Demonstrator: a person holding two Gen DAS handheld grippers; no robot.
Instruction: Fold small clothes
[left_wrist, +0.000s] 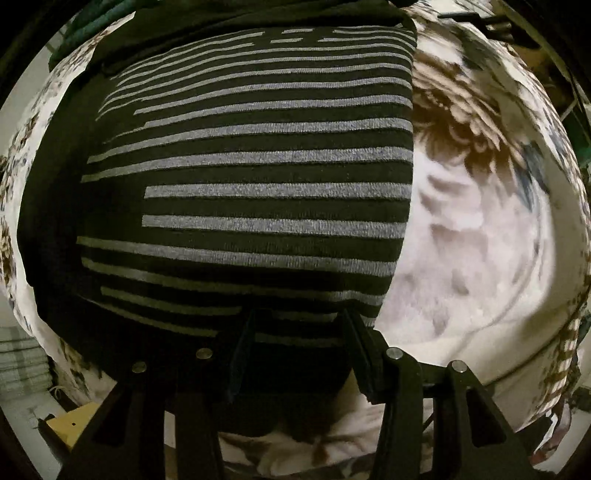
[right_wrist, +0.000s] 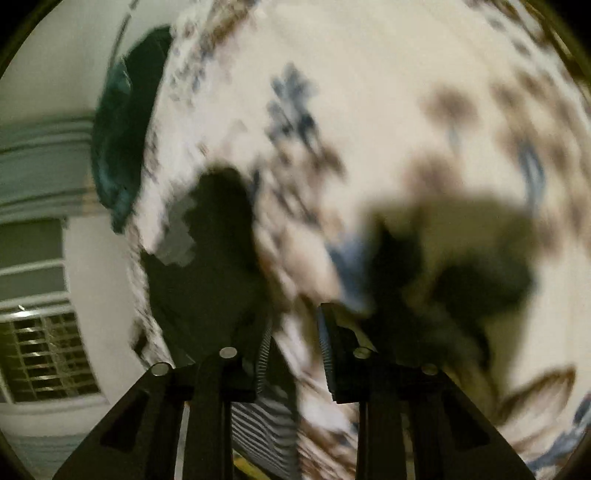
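Note:
A folded black garment with grey stripes (left_wrist: 251, 177) lies on a white floral bedspread (left_wrist: 480, 240) and fills the left wrist view. My left gripper (left_wrist: 299, 332) is open, its fingers standing over the garment's near edge with cloth showing between them. In the blurred right wrist view my right gripper (right_wrist: 293, 332) is open and empty above the floral bedspread (right_wrist: 388, 92). A piece of the striped garment (right_wrist: 266, 424) shows low between its fingers. A dark patch of cloth (right_wrist: 207, 266) lies at the bed's left edge.
A teal-green cloth (right_wrist: 118, 147) hangs at the bed's left edge in the right wrist view. A wall and a window grille (right_wrist: 44, 354) are to the left. A yellow box (left_wrist: 70, 424) sits below the bed in the left wrist view.

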